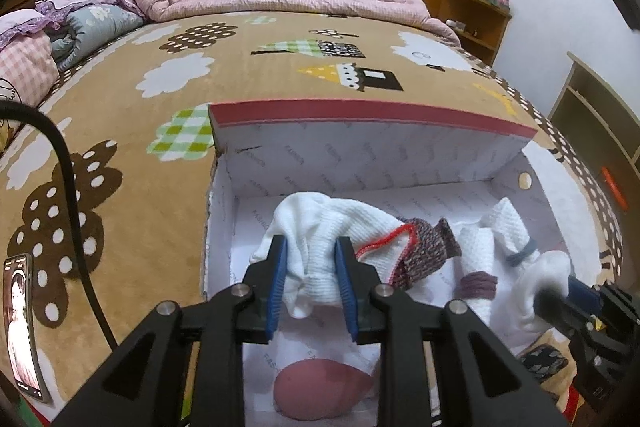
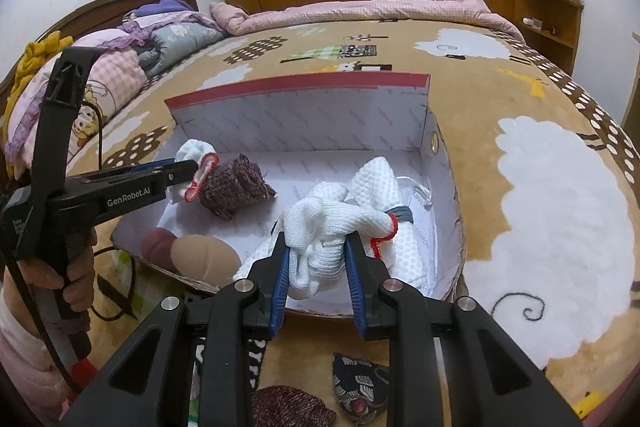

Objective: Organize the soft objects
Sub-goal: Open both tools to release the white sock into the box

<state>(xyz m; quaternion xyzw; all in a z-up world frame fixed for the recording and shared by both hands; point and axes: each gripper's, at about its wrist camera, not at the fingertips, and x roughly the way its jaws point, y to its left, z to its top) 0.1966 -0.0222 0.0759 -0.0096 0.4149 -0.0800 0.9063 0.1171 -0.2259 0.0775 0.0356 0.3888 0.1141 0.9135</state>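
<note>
A bedroom: a brown blanket point(image 2: 520, 99) covers the bed, bearing one box point(image 2: 304, 115). Two grippers, left point(image 1: 312, 279) and right point(image 2: 318, 259), each pinch one white glove point(image 1: 320, 227) point(image 2: 332, 223).

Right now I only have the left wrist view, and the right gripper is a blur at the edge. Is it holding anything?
Observer: Yes. The right gripper is shut on a white glove with red cuff trim, over the box.
Operator: Anything next to the pink round thing in the near corner?
Observer: A tan round cushion sits right beside it, outside your view.
Operator: Anything outside the box?
Observer: A maroon knit piece lies on the bedspread in front of it.
</note>
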